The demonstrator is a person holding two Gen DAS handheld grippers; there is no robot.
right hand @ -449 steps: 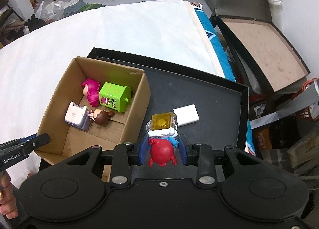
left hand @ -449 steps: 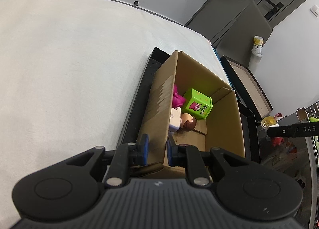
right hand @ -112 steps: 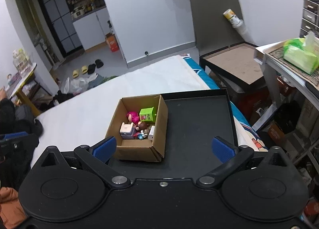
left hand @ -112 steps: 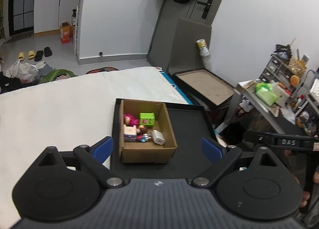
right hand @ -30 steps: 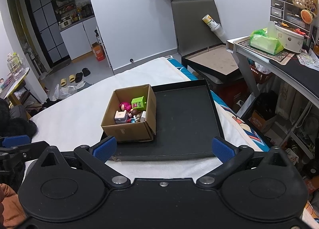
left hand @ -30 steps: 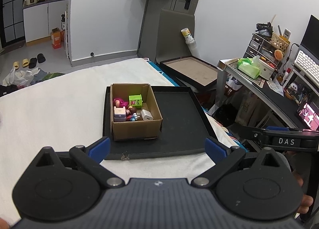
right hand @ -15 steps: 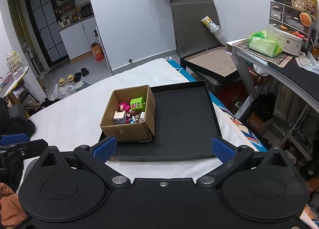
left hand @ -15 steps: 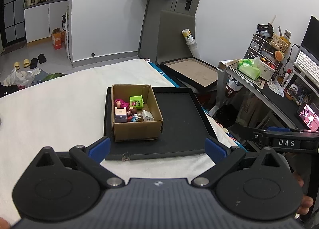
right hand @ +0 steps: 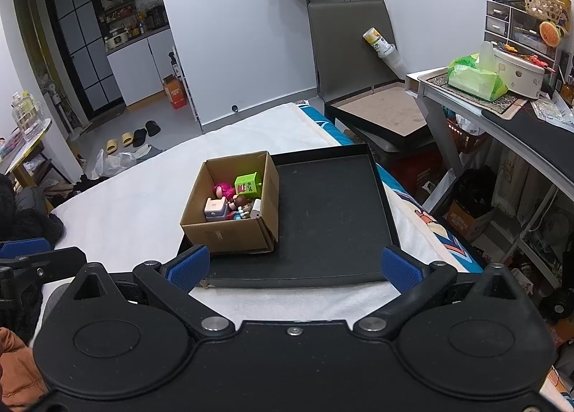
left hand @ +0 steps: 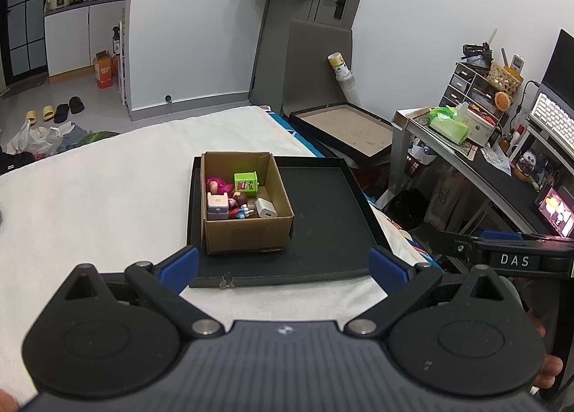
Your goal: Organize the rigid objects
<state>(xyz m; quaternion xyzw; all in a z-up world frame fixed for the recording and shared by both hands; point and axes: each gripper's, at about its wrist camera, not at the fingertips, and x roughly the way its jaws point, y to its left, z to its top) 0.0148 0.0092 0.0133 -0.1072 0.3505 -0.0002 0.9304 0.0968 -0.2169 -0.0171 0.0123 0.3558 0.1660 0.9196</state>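
A brown cardboard box (left hand: 247,232) (right hand: 229,236) stands on the left part of a black tray (left hand: 330,218) (right hand: 330,218) on the white bed. Inside it lie several small toys: a green cube (left hand: 245,182) (right hand: 247,185), a pink figure (left hand: 214,183), a pale lilac block (left hand: 217,206) (right hand: 214,209) and a white charger (left hand: 266,211). My left gripper (left hand: 283,268) and my right gripper (right hand: 292,266) are held back from the tray, well short of the box. Both are open wide with nothing between their blue pads.
The white bed (left hand: 100,189) stretches left of the tray. To the right stands a grey desk (right hand: 502,117) with a green tissue pack (right hand: 477,78), and a second flat black box (left hand: 344,125) lies beyond the bed. Shoes and bags lie on the floor (left hand: 53,114) at far left.
Both grippers have drawn back and up from the box over the last seconds; the box now holds the red toy and the white charger. In the last half second hardly anything shifts.
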